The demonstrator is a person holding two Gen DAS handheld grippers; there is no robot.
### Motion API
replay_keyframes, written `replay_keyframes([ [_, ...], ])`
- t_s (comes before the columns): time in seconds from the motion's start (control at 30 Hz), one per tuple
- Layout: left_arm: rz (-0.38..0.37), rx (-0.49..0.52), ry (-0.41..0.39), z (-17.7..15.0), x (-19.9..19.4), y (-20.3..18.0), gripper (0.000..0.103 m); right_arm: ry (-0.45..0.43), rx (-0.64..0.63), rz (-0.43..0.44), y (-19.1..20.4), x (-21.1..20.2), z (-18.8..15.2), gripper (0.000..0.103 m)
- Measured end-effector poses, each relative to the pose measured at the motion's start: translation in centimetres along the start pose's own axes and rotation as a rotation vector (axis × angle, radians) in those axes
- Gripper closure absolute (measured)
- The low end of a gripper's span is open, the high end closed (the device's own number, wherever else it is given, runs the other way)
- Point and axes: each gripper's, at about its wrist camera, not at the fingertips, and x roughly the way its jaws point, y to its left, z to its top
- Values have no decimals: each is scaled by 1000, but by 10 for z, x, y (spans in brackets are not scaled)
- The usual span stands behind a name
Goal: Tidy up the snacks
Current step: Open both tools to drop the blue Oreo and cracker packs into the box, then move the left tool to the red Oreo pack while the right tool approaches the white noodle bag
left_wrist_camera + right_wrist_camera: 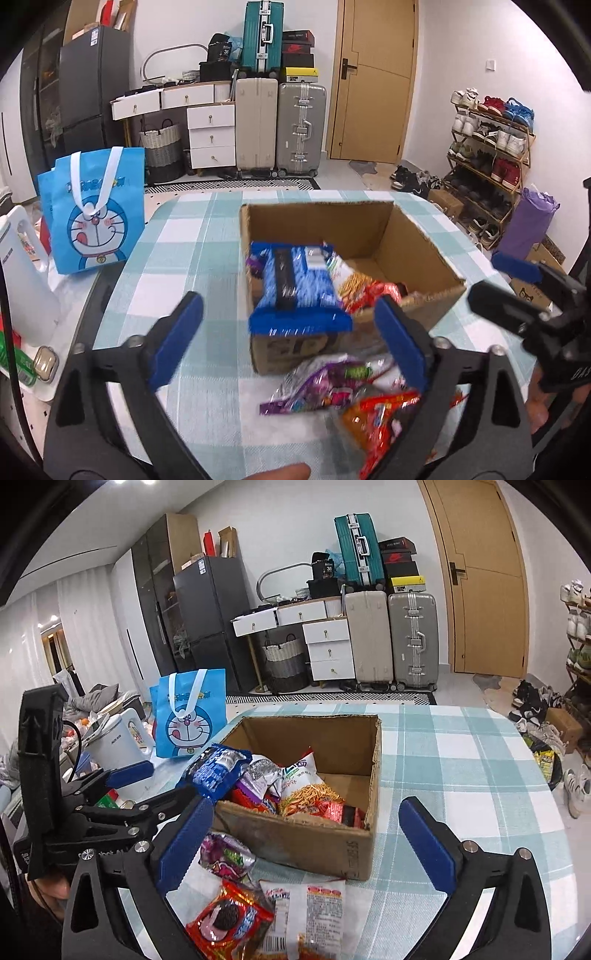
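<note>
Both grippers stand wide open with nothing between their pads. The left gripper (288, 347) faces a blue cookie pack (295, 284), blurred, perhaps loose, at the near rim of the cardboard box (306, 834). The right gripper (306, 845) hovers over loose snack packets (236, 919) on the checked worktop (461, 760) before that box.
</note>
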Motion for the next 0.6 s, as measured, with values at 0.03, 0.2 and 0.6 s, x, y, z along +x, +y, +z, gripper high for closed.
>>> replay_keyframes([
  [0.03,4,-11,-6,-5,-5,4,0,3,-1,1,1,-3,-2,1],
  [0.2,-37,-41,7,-27,-23,12,0,23,17,18,1,-16,-20,1],
  [0.6,-29,-61,57,-63,-33,18,1,95,38,-9,-4,-15,-54,1],
])
